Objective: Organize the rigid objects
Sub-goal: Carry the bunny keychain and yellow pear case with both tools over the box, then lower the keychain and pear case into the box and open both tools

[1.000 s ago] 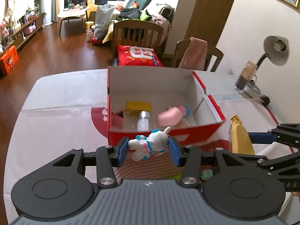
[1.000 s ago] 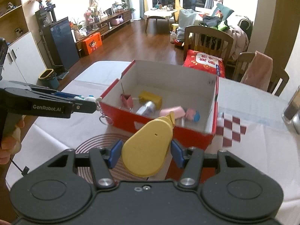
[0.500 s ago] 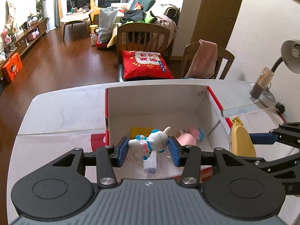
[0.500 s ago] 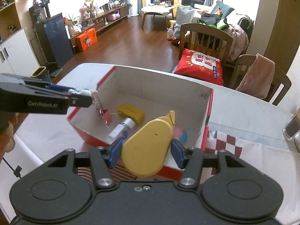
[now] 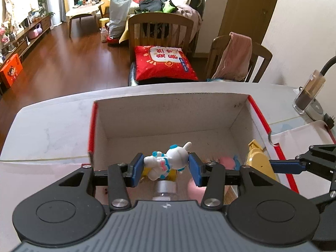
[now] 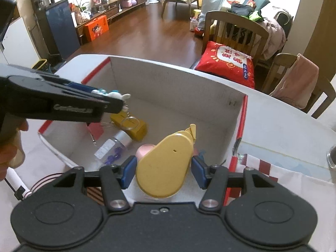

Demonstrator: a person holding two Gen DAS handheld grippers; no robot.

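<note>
Over open red-and-white cardboard box (image 5: 241, 113) on white table (image 5: 52, 126), both grippers hover. Left gripper (image 5: 166, 164) clamped on small white bunny figurine with blue trim (image 5: 168, 161); keyring dangles beneath it. Right gripper (image 6: 162, 168) clamped on flat yellow pear-shaped plastic piece (image 6: 166, 163). On box floor: mustard-yellow block (image 6: 134, 128), clear bottle with silver cap (image 6: 113, 145), pink item (image 6: 145, 149), small red piece (image 6: 95, 130). Person's hand (image 6: 10, 153) grips left handle.

White rabbit figurine (image 5: 168, 161), yellow pear-shaped piece (image 6: 164, 166) over box (image 6: 174, 79)
</note>
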